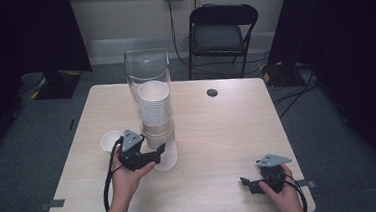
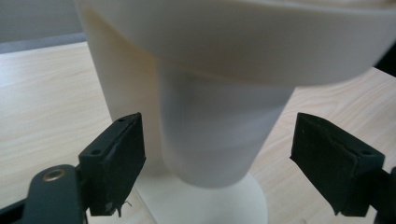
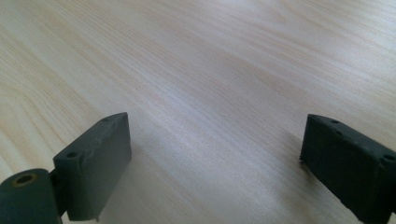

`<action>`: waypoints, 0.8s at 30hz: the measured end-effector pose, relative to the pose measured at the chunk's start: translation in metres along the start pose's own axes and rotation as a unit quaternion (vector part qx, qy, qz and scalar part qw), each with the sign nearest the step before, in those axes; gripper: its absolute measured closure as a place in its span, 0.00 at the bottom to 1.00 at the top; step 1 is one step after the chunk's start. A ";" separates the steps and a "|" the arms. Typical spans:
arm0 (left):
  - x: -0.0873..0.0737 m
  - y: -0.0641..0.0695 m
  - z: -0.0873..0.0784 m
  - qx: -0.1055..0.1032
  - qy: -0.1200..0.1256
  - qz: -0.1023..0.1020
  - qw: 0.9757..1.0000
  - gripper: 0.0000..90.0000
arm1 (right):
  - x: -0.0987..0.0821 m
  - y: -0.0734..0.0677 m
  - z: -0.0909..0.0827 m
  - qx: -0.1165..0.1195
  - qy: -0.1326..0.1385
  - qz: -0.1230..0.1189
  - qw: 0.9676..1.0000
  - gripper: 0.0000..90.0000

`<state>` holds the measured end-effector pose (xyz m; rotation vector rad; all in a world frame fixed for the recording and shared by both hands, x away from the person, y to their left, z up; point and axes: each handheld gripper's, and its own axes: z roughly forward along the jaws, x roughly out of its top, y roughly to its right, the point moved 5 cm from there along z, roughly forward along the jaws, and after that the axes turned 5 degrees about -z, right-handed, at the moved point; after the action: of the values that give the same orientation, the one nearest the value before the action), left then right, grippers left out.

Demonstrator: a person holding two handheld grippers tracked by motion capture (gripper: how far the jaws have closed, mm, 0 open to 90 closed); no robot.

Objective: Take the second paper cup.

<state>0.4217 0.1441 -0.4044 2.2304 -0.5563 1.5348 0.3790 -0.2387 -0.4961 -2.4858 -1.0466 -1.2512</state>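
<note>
A tall clear dispenser tube [image 1: 146, 64] stands on the wooden table [image 1: 228, 133] and holds a stack of white paper cups [image 1: 154, 106]. The lowest cup [image 2: 219, 130] hangs out of the bottom above the white base [image 2: 205, 207]. My left gripper [image 1: 158, 152] is level with that cup, which sits between its pads [image 2: 116, 158] with a small gap on each side. It is open. My right gripper [image 1: 245, 183] rests near the table's front right corner, open over bare wood [image 3: 215, 93].
A single white cup [image 1: 110, 140] stands upright on the table left of the dispenser, just behind my left hand. A dark round grommet [image 1: 212, 92] sits near the far edge. A black folding chair [image 1: 223, 31] stands beyond the table.
</note>
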 end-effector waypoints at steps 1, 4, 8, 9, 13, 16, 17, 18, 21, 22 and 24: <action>0.001 0.000 0.002 -0.001 0.006 -0.002 1.000 0.24 | 0.000 0.000 0.000 0.000 -0.001 0.001 1.000 0.09; 0.000 0.001 0.008 0.002 0.013 0.019 1.000 0.34 | 0.000 0.000 0.000 0.001 0.000 0.001 1.000 0.09; -0.001 0.000 0.012 0.013 0.014 0.043 0.999 0.36 | 0.000 0.000 0.000 0.000 0.000 0.000 1.000 0.09; -0.001 0.000 0.013 0.012 0.015 0.042 0.999 0.37 | 0.000 0.000 0.000 0.000 -0.001 0.001 1.000 0.09; -0.003 0.001 0.015 0.015 0.016 0.046 0.999 0.38 | 0.000 0.000 0.000 0.000 -0.001 0.001 1.000 0.09; -0.005 0.001 0.016 0.019 0.024 0.053 0.998 0.39 | 0.000 0.000 0.000 0.000 -0.001 0.001 1.000 0.09; -0.005 0.001 0.016 0.019 0.024 0.053 0.998 0.40 | 0.000 0.000 0.000 0.000 0.000 0.000 1.000 0.09; -0.007 0.002 0.016 0.016 0.038 0.044 0.998 0.40 | 0.000 0.000 0.000 0.000 0.000 0.000 1.000 0.09; -0.022 -0.001 0.022 0.052 -0.074 0.075 0.993 0.43 | 0.000 0.000 0.000 0.000 0.000 0.000 1.000 0.09; -0.038 -0.006 0.027 0.052 -0.119 0.065 0.989 0.44 | 0.000 0.000 0.000 0.000 -0.001 0.001 1.000 0.09; -0.059 -0.009 0.028 0.041 -0.062 0.024 0.997 0.43 | 0.000 0.000 0.000 0.000 0.000 -0.001 1.000 0.09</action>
<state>0.4296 0.1440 -0.4700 2.4044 -0.5956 1.4740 0.3789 -0.2389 -0.4961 -2.4848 -1.0482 -1.2521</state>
